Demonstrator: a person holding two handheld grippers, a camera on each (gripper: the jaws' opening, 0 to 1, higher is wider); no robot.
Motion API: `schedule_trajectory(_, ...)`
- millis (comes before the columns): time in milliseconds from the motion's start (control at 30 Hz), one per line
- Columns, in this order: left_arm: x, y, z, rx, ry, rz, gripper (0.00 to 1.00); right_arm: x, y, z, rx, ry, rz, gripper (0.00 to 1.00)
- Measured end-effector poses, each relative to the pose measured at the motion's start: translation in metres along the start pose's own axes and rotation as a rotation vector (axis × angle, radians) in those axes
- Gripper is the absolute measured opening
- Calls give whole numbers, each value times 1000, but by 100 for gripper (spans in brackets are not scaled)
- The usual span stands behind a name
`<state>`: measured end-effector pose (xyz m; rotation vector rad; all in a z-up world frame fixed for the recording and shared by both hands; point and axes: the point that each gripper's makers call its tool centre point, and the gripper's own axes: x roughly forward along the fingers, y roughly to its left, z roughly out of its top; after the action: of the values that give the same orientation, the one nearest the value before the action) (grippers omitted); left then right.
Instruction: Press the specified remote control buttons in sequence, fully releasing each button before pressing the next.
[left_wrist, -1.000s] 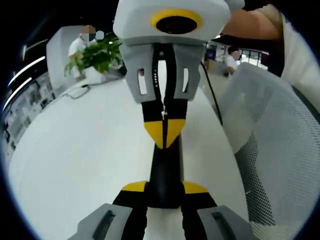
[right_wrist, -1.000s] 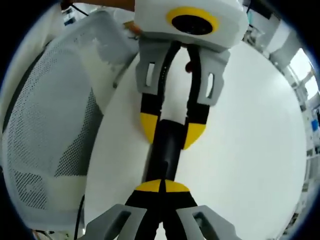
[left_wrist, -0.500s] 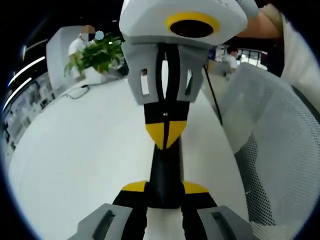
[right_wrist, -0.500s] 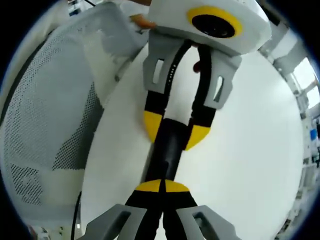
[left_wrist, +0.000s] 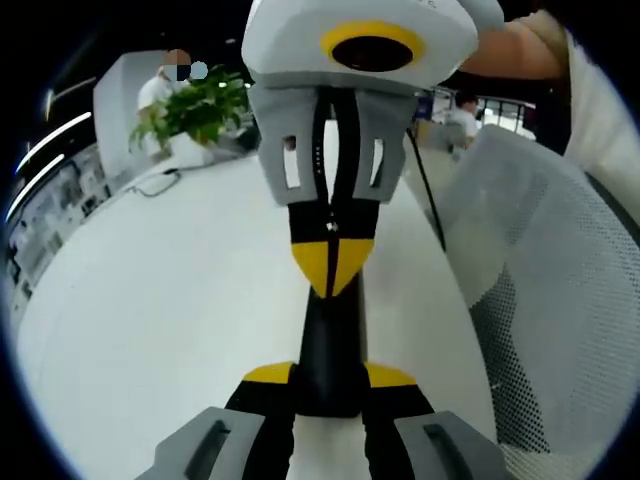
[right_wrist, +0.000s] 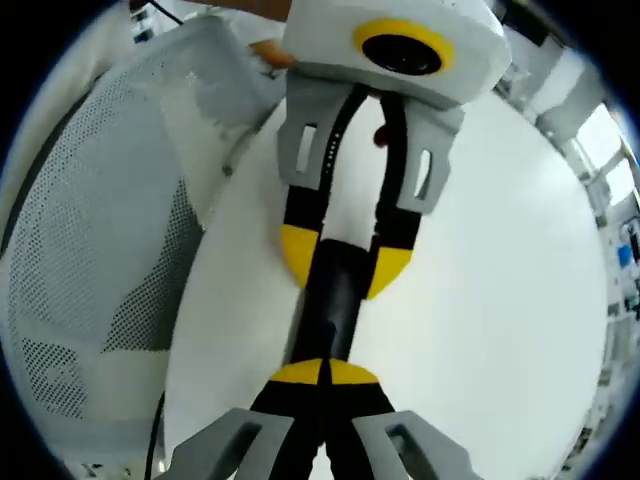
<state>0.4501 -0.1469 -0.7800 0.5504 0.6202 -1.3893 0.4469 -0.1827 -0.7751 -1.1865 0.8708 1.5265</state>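
My left gripper (left_wrist: 330, 378) stayed clamped on the remote (left_wrist: 330, 330) at lower centre while my closed right gripper (right_wrist: 325, 372) barely shifted, so the press probably wasn't released yet.

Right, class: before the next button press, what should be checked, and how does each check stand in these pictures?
1. Remote held: left gripper is clamped on the black remote: ok.
2. Right gripper shut to a point for pressing: ok.
3. Last button fully released: cannot tell; the tip lies over the remote.
4. Which button sits under the tip: cannot tell.
5. Remote in sight in both views: ok.
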Motion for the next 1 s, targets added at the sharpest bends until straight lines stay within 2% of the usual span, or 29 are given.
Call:
schedule_trajectory(200,0,0,0,2,4,-2,24,-1,-3,-1,-12,7,-18,0)
schedule_trajectory(367,0,1,0,2,4,-1,24,-11,-6,2,41,-38,-15,0)
schedule_trajectory(600,0,0,0,1,5,-1,24,-23,-10,0,68,-49,-31,0)
schedule_trajectory(1000,1,1,0,0,5,0,24,-20,1,4,60,-54,-7,0)
